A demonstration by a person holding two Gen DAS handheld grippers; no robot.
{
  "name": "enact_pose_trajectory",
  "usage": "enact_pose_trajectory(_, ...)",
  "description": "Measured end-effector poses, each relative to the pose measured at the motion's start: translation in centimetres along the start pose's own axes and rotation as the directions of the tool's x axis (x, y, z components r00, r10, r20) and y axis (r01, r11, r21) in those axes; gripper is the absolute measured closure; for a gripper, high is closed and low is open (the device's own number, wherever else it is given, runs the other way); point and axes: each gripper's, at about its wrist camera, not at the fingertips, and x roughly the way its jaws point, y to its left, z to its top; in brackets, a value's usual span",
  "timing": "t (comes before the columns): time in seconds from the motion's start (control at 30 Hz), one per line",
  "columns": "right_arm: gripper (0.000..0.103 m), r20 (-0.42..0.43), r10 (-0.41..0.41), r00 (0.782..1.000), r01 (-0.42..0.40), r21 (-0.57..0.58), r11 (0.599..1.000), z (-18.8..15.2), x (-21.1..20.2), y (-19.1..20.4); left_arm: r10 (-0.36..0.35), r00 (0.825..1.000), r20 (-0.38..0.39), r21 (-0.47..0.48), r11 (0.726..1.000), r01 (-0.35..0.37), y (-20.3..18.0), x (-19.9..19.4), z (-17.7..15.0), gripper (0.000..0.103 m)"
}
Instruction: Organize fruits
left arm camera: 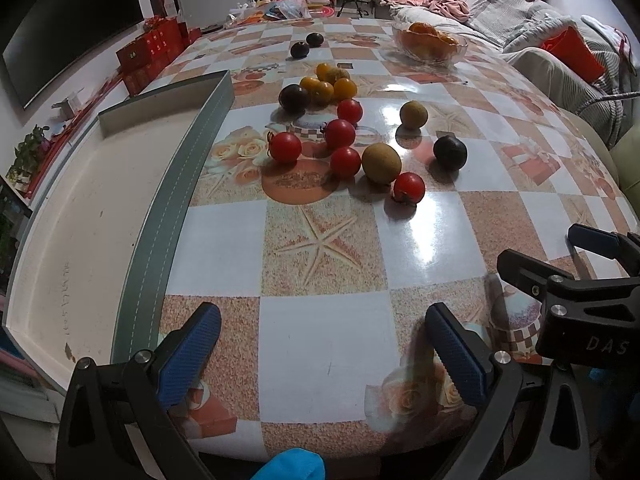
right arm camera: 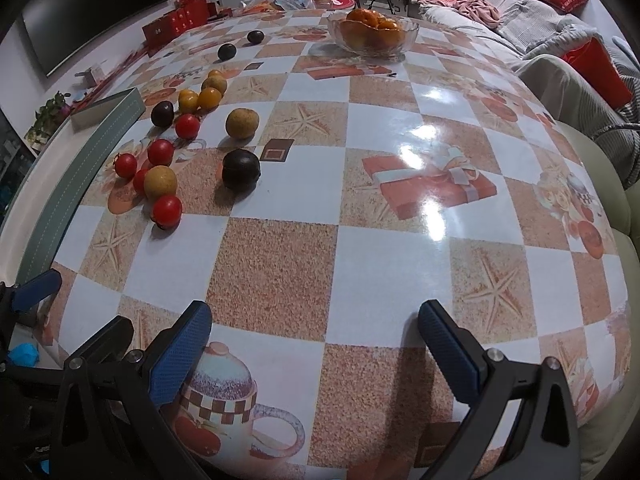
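Loose fruit lies on the patterned table: several red tomatoes (left arm camera: 285, 147), brown-green round fruits (left arm camera: 381, 163), dark plums (left arm camera: 450, 152) and a cluster of yellow-orange fruits (left arm camera: 322, 90). The same group shows at the left in the right wrist view, with a red tomato (right arm camera: 167, 211) nearest and a dark plum (right arm camera: 241, 169) beside it. A grey-rimmed white tray (left arm camera: 176, 184) stands left of the fruit. My left gripper (left arm camera: 322, 354) is open and empty near the front edge. My right gripper (right arm camera: 314, 352) is open and empty, also near the front edge, and shows in the left wrist view (left arm camera: 568, 264).
A glass bowl of oranges (left arm camera: 430, 42) stands at the far right of the table, also in the right wrist view (right arm camera: 372, 32). Two more dark plums (left arm camera: 306, 45) lie far back. A sofa (left arm camera: 560, 60) runs along the right side. Red boxes (left arm camera: 150, 50) stand at far left.
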Motion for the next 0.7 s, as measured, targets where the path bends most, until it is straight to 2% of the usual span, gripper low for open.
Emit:
enact_pose_trajectory(0.37,0.000,0.002,0.027,1.000,-0.027,0.005,1.000,0.3,-0.3,-0.2,-0.003,0.999,-0.039,-0.004,1.000,0.003,-0.1,0.4,0.7,0.000)
enact_pose_trajectory(0.7,0.000,0.058,0.023,0.998,-0.022,-0.012,1.000,2.0,-1.6,-0.6,0.005,1.000,-0.012,0.024,1.000,-0.005,-0.5,-0.4,2.5,0.001)
